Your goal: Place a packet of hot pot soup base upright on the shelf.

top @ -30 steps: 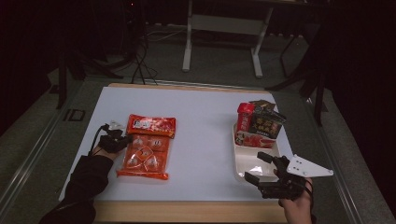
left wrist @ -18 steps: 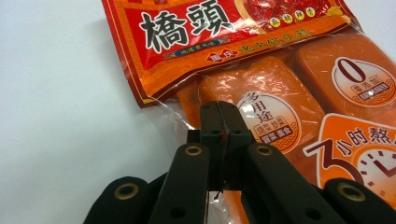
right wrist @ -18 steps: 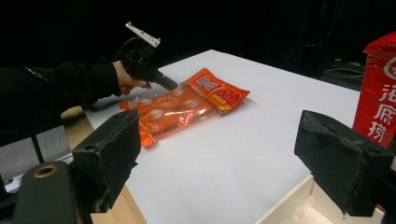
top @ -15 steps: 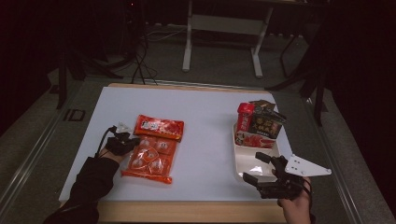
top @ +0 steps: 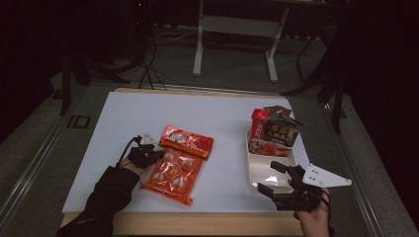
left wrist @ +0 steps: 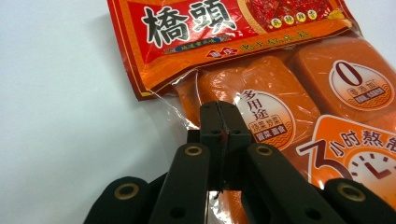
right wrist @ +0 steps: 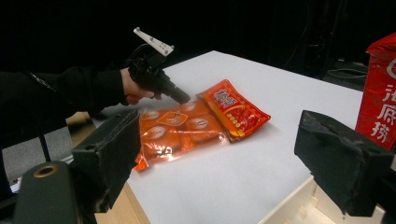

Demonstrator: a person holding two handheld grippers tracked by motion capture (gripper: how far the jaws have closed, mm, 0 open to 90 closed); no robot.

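An orange packet of several sealed blocks [top: 173, 173] [left wrist: 280, 93] lies flat at the front left of the white table top [top: 222, 113]. A red packet with printed characters [top: 188, 140] [left wrist: 224, 32] lies across its far end. My left gripper [top: 158, 154] [left wrist: 218, 119] is shut, with its tips on the orange packet's clear left edge; the film seems to be pinched between them. The right gripper view shows that gripper [right wrist: 183, 99] angled down onto the packet's corner. My right gripper [top: 271, 177] [right wrist: 224, 163] is open and holds nothing, low over the near end of a white tray [top: 262, 170].
The far half of the tray holds an upright red packet [top: 259, 123] [right wrist: 378, 93], a dark packet [top: 281, 131] and a red-and-white pack [top: 269, 147]. The table's wooden front edge [top: 197, 223] runs just in front of both hands. Dark floor and metal frame legs lie beyond.
My left gripper has slid to the right and the orange packet has come with it, taking the red packet along. The right gripper has stayed put.
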